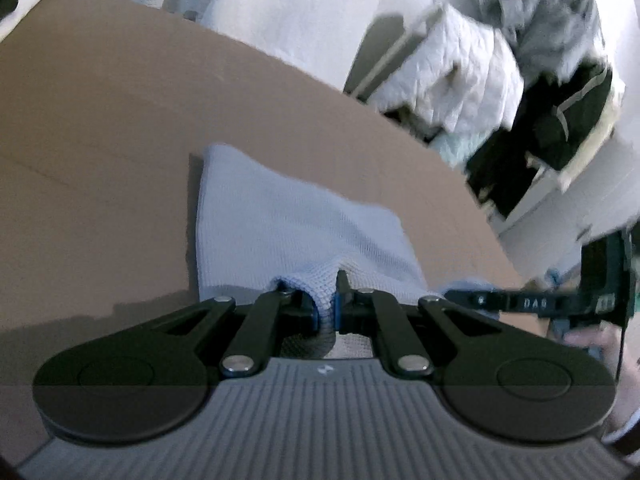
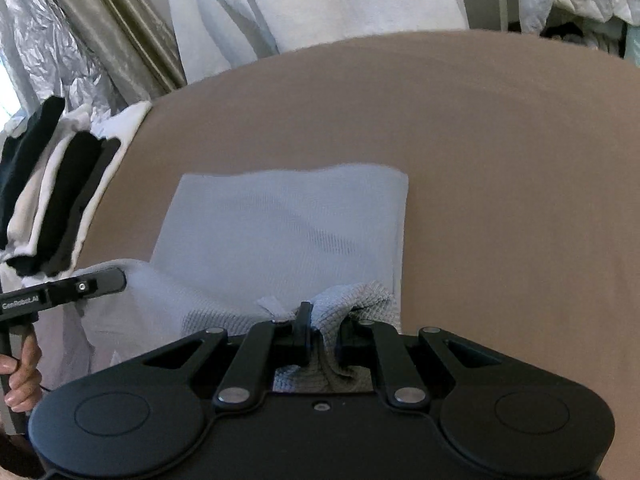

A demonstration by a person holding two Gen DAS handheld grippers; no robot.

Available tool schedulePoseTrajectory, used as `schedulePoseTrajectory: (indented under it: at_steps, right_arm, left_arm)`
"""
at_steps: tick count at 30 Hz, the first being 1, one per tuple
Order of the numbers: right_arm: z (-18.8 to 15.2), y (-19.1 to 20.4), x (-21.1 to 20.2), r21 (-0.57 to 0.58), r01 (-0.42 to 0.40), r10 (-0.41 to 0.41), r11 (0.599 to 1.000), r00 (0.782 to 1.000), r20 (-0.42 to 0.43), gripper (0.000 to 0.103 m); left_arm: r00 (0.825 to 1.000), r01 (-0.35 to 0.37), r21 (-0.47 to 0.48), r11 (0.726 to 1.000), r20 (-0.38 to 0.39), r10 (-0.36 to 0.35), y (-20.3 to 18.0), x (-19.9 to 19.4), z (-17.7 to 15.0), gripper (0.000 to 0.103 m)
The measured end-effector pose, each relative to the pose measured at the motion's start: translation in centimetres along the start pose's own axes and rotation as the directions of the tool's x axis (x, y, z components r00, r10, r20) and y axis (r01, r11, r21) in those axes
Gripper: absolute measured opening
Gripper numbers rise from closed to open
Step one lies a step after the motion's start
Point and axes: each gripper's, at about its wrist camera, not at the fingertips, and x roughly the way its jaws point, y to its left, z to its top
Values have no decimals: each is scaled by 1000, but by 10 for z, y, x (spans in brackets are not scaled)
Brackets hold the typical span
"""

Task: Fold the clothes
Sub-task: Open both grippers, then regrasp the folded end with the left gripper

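A pale blue knitted garment (image 2: 288,220) lies partly flat on the brown table (image 2: 500,160). Its near edge is lifted by both grippers. My right gripper (image 2: 324,332) is shut on a bunched fold of that edge. My left gripper (image 1: 326,300) is shut on another bunch of the same knit (image 1: 288,224). In the right wrist view the left gripper (image 2: 100,282) shows at the left, with a hand (image 2: 22,372) on its handle. In the left wrist view the right gripper (image 1: 520,304) shows at the right edge. The cloth's far edge rests on the table.
A stack of folded black and white clothes (image 2: 52,192) sits at the table's left edge. Beyond the table stands a rack with white and dark garments (image 1: 500,72). White cloth (image 2: 320,0) and a curtain (image 2: 104,28) hang behind the far edge.
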Motion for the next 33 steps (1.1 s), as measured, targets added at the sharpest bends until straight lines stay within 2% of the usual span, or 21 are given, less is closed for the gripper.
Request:
schedulePoseTrajectory:
  at_steps: [1, 3, 4, 5, 7, 9, 10, 11, 12, 15, 17, 19, 20, 22, 24, 26, 27, 28, 29, 31, 33]
  right_arm:
    - [5, 1, -1, -8, -3, 3, 1000, 1000, 17, 13]
    - [13, -2, 7, -22, -17, 18, 1000, 999, 30, 14]
    - [16, -6, 14, -21, -26, 27, 999, 999, 22, 18]
    - [19, -13, 24, 11, -30, 30, 999, 1000, -9, 20]
    - [18, -31, 32, 131, -44, 45, 990, 999, -4, 20]
    - [12, -47, 24, 249, -137, 122, 959, 990, 74, 25]
    - [7, -52, 16, 267, -191, 162, 945, 978, 128, 28]
    - [1, -58, 7, 280, -250, 202, 927, 961, 189, 35]
    - [-6, -65, -4, 285, -314, 241, 905, 934, 265, 45]
    - [-18, -75, -30, 256, -370, 263, 893, 890, 372, 48]
    - [-27, -64, -41, 164, -304, 233, 938, 908, 349, 48]
    - [-35, -53, -51, 65, -229, 196, 971, 925, 324, 48]
    - [-39, -45, -51, -3, -168, 161, 986, 942, 295, 50]
    - [-49, -30, -46, -123, -73, 101, 990, 965, 243, 54]
    - [-58, -18, -37, -224, -9, 53, 975, 980, 193, 59]
    - [-66, -3, -26, -328, 40, 14, 944, 987, 160, 59]
    - [-69, 4, -22, -377, 60, -2, 924, 988, 152, 59]
    - [-71, 12, -19, -420, 68, 4, 905, 986, 168, 59]
    - [-73, 19, -15, -462, 58, 27, 885, 984, 176, 59]
    - [-72, 34, -2, -534, 16, 61, 845, 990, 125, 58]
    - [-66, 45, 15, -568, 11, 43, 823, 996, 81, 58]
  left_arm:
    - [1000, -5, -49, 999, 2, 5, 9, 6, 3, 7]
    - [996, -81, -130, 988, -48, 75, 28, 27, 10, 12]
    - [992, -112, -147, 983, -74, 102, 36, 36, 12, 14]
    - [992, -117, -144, 983, -67, 108, 40, 38, 14, 14]
    - [996, -90, -131, 987, -25, 87, 45, 33, 15, 14]
    - [999, -15, -96, 995, 49, 20, 42, 17, 12, 24]
    - [998, -2, -57, 998, 58, 6, 39, 12, 9, 34]
    - [998, 5, -13, 1000, 60, -5, 35, 7, 6, 42]
    - [998, 13, 30, 999, 62, -15, 32, 3, 3, 42]
    - [998, 25, 125, 992, 46, -31, 24, -5, -8, 42]
    - [997, 69, 128, 989, 33, -74, 26, -10, -14, 43]
    - [992, 117, 114, 987, 22, -121, 30, -16, -21, 50]
    - [990, 141, 106, 984, 16, -144, 32, -19, -24, 51]
    - [994, 106, 114, 988, -13, -105, 35, -19, -30, 51]
    - [999, 51, 98, 994, -14, -50, 36, -15, -32, 51]
    - [998, 64, 105, 992, -26, -61, 35, -8, -28, 45]
    - [997, 73, 112, 991, -37, -69, 32, -4, -25, 37]
    - [996, 82, 118, 990, -49, -77, 30, 0, -21, 20]
    - [995, 91, 124, 988, -60, -84, 28, 5, -18, 19]
    - [991, 116, 82, 990, -69, -111, 30, 12, -8, 19]
    - [989, 134, 27, 991, -71, -132, 33, 19, 1, 17]
